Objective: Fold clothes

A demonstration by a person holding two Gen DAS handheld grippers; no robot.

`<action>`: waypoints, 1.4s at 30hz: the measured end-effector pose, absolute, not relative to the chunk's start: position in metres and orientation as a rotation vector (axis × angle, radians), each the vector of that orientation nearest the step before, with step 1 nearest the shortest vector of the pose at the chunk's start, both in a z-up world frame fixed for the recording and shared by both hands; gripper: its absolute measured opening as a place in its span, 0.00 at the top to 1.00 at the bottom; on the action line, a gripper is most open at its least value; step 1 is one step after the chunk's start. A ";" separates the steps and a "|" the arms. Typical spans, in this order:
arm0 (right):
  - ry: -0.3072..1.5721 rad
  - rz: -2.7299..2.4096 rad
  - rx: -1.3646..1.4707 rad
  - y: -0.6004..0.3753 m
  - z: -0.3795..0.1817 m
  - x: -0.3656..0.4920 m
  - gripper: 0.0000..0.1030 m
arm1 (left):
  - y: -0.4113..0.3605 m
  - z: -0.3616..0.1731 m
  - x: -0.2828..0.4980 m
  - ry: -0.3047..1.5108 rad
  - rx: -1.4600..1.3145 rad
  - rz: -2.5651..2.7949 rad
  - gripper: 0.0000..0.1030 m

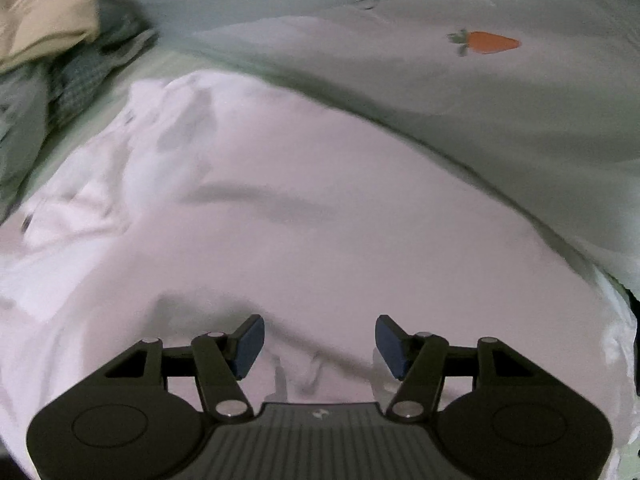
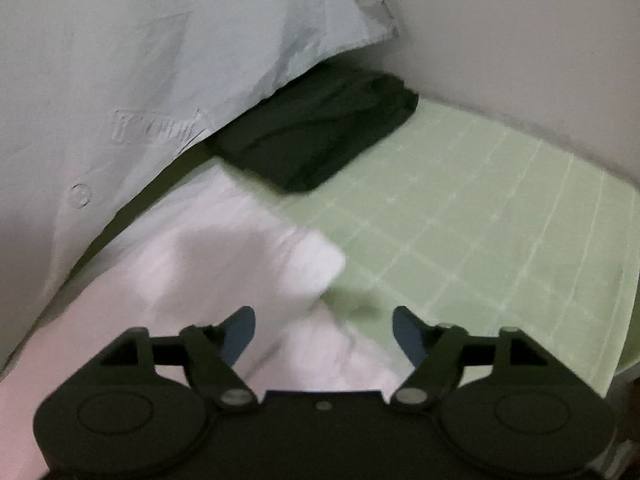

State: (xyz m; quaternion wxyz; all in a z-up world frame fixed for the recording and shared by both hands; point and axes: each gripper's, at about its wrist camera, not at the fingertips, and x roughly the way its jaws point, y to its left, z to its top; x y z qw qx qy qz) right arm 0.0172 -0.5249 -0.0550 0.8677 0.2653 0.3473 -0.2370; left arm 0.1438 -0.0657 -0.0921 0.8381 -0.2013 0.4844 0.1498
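Observation:
A pale pink garment (image 1: 304, 216) lies spread over the bed and fills most of the left wrist view, crumpled at its far left. My left gripper (image 1: 319, 340) hovers open just above its near part, nothing between the blue pads. In the right wrist view the same pink garment (image 2: 224, 256) shows a folded corner on the green sheet. My right gripper (image 2: 323, 334) stands open over that corner's edge, holding nothing. A dark folded garment (image 2: 316, 136) rests farther back on the sheet.
A pale quilt with a carrot print (image 1: 492, 42) runs along the far side; its fold (image 2: 132, 92) overhangs the pink garment. A beige and checked clothes pile (image 1: 52, 52) sits far left. The green grid sheet (image 2: 480, 208) meets a wall (image 2: 520, 40) on the right.

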 end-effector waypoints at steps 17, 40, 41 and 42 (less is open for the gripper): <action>0.725 -0.476 0.868 -0.553 -0.089 -0.084 0.19 | -0.087 -0.113 0.066 1.102 -0.431 0.281 0.39; 0.631 -0.393 1.294 -0.543 -0.100 -0.159 0.18 | -0.072 -0.119 0.047 1.124 -0.461 0.242 0.39; 0.623 -0.381 1.311 -0.541 -0.102 -0.159 0.18 | -0.071 -0.120 0.046 1.125 -0.461 0.241 0.39; 0.619 -0.369 1.325 -0.539 -0.103 -0.159 0.18 | -0.071 -0.120 0.045 1.127 -0.462 0.239 0.39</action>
